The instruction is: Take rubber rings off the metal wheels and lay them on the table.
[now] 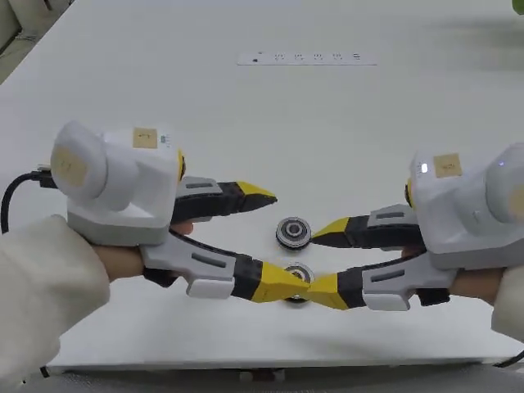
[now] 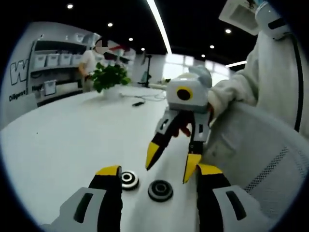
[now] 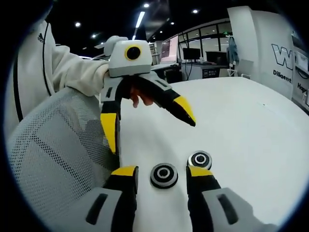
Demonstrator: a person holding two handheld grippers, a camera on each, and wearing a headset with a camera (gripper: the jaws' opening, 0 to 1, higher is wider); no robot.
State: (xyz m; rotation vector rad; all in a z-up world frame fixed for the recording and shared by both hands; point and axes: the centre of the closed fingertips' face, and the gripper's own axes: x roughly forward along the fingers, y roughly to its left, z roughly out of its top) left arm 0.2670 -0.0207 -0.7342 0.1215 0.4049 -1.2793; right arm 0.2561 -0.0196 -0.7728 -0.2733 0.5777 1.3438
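Observation:
Two small metal wheels with black rubber rings lie on the white table [image 1: 246, 106]. The far wheel [image 1: 292, 232] lies in plain sight; the near wheel [image 1: 298, 296] is partly hidden under crossing jaw tips. My left gripper [image 1: 291, 237] comes in from the left and my right gripper [image 1: 304, 258] from the right, both open, facing each other around the wheels. In the left gripper view, one wheel [image 2: 160, 190] lies between my own jaws [image 2: 159, 170] and the other wheel [image 2: 129, 180] beside the left jaw. In the right gripper view, one wheel [image 3: 163, 175] sits between the jaws [image 3: 161, 171], the other wheel [image 3: 200, 159] beyond.
A white power strip [image 1: 307, 58] lies far back on the table. The table's front edge [image 1: 270, 360] runs just below the grippers. A mesh chair back [image 3: 53, 145] and a potted plant [image 2: 110, 75] appear in the gripper views.

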